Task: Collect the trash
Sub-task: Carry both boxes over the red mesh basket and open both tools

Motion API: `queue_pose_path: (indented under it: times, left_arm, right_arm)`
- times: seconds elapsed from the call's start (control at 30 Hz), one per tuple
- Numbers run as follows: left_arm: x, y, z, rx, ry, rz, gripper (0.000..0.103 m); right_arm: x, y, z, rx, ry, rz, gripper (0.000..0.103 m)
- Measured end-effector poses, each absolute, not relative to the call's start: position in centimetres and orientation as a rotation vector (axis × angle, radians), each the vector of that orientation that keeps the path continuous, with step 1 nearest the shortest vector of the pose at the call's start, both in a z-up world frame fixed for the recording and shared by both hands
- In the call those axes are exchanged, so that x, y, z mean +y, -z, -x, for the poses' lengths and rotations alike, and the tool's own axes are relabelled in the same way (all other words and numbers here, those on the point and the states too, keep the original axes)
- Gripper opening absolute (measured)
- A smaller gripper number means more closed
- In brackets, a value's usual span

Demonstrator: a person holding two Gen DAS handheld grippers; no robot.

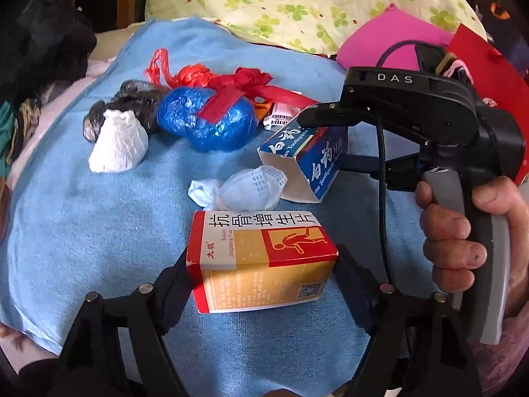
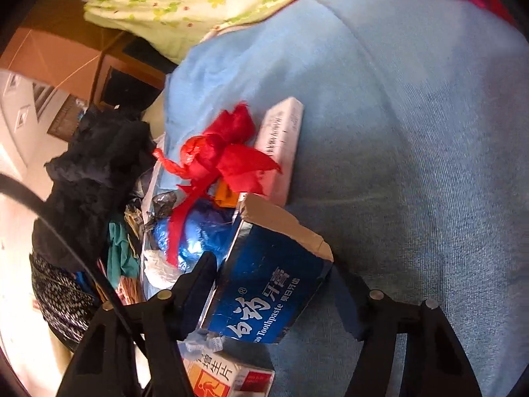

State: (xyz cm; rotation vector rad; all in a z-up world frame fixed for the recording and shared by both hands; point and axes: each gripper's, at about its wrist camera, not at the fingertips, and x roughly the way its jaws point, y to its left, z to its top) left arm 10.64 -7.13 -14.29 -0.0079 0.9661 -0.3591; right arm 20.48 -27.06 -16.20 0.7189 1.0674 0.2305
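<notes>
- Two tongs, each closed around a carton on the blue blanket (image 1: 82, 225): left tongs (image 1: 261, 278) clamp the red-and-gold medicine box (image 1: 261, 258).
- Right tongs (image 2: 271, 284) pinch the blue toothpaste box (image 2: 264, 284).
- Left view alone shows white tissue wads (image 1: 119, 145); right view alone, a white carton (image 2: 281, 145).

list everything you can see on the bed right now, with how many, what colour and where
Light blue blanket: one, covers the bed.
Red-and-gold cardboard medicine box: one, between the left tongs.
Blue toothpaste carton: one, torn open, between the right tongs.
Crumpled white tissues: two, left and centre.
Blue plastic bag bundle: one, centre.
Red plastic bags: two, behind the bundle.
Dark plastic bag: one, left.
White flat box: one, beyond the carton.
Clover-print cloth: one, yellow-green, far side.
Pink cushion: one, right.
Hand: one, gripping the right handle.
</notes>
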Motion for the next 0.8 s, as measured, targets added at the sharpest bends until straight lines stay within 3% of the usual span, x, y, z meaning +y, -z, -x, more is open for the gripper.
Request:
queue_pose_path:
  times: [0.4, 0.8]
  left_arm:
    - [-5.5, 11.4, -10.6, 0.856, 0.317, 0.006, 0.081]
    - [-9.7, 3.3, -13.6, 0.674, 0.355, -0.083, 0.081]
  right_arm:
    - [-26.6, 10.0, -16.7, 0.832, -0.258, -0.522, 0.069]
    - [-32.1, 1.5, -6.5, 0.363, -0.166, -0.377, 0.069]
